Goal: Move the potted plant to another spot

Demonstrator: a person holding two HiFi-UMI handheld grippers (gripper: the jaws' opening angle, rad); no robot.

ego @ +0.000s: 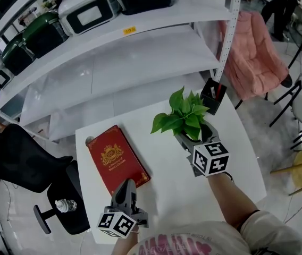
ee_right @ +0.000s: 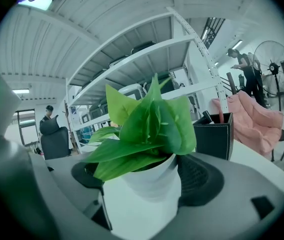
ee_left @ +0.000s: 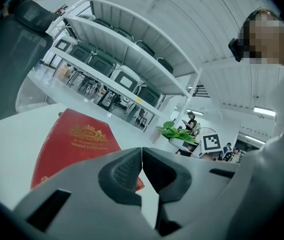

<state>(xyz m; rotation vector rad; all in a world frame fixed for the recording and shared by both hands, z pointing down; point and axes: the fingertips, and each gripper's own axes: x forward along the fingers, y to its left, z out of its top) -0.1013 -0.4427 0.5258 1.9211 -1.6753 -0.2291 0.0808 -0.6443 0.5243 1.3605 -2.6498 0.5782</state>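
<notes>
- The white tabletop (ego: pixel 167 161) is square, one corner toward me, most of it bare.
- A red book (ego: pixel 117 158) lies flat on its left half, gold-printed cover up.
- A black pen holder (ego: pixel 213 95) stands at the far right corner.
- The potted plant (ego: pixel 185 116) is over the far right part, clamped in my right fingers (ee_right: pixel 204 181); I cannot tell whether the pot touches the surface.
- Behind, a white shelf (ego: pixel 140 41) carries black-and-white cases (ego: pixel 87 12).

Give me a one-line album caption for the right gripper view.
The right gripper clamps a white pot of broad green leaves, a black pen holder behind it.
</notes>
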